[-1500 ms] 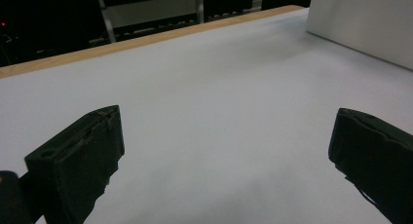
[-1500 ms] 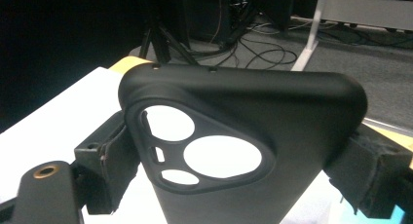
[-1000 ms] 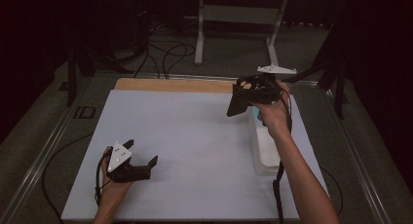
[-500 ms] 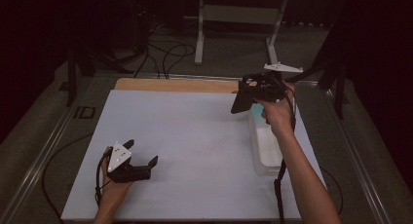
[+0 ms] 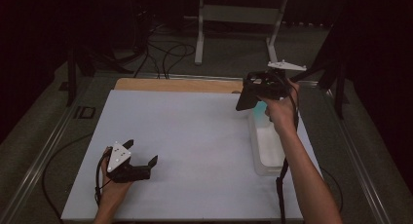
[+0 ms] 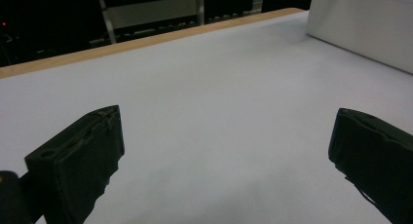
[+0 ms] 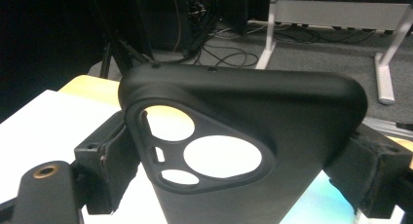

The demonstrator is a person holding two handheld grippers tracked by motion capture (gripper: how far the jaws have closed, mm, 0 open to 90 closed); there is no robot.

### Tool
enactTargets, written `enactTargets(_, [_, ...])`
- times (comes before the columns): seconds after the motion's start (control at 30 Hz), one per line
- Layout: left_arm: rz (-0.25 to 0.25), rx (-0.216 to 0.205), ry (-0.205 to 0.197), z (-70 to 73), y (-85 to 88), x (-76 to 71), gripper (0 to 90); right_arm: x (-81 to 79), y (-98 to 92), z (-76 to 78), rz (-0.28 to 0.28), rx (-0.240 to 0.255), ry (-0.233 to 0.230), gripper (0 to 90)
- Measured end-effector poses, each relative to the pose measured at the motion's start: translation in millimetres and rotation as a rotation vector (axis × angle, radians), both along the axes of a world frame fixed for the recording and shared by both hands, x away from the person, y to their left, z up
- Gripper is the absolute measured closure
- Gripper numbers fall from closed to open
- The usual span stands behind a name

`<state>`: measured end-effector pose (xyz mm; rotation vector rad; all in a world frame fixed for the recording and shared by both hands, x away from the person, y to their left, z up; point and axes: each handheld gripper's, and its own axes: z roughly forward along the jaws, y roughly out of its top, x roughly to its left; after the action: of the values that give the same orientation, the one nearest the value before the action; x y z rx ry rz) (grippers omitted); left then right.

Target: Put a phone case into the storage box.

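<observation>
A black phone case (image 5: 245,98) hangs in the right gripper (image 5: 253,90), held up above the far right part of the white table (image 5: 195,136), just over the far end of a long white bin (image 5: 267,151) that lies along the table's right edge. From the high view the case points down and toward the left, and something pale turquoise (image 5: 261,108) shows in the bin right beneath the person's right hand (image 5: 278,112). The left gripper (image 5: 143,166) sits low at the near left of the table, resting in the person's left hand (image 5: 114,185), well apart from the case and the bin, with its jaws spread and nothing between them. In the left gripper view, the two black jaws stand wide apart over bare white tabletop (image 6: 209,112), a wooden strip (image 6: 146,41) runs along the far edge, and a wall of the white bin (image 6: 365,29) shows at the upper right. In the right gripper view, the phone case (image 7: 243,151) is seen from close up, its back side showing a rounded triangular camera cut-out with several holes through which the bright table shows; the jaws press against its two sides, clamping it upright. Behind it lie dark floor, cables (image 7: 229,53) and the white legs of a stand (image 7: 384,78).
</observation>
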<state>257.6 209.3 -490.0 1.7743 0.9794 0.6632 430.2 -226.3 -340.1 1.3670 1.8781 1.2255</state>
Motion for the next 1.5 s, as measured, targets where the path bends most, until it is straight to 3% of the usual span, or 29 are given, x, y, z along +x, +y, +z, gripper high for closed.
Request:
enactTargets(0.63, [0.000,0.002,0.001,-0.8,-1.6,0.2,0.3,3.8,-15.4,-0.1,-0.059,-0.029,0.004,14.0])
enactTargets(1.5, [-0.004,0.007,0.004,-2.0,-3.7,1.2,0.4,8.8,-39.7,-6.4,-0.144,-0.060,0.043,14.0])
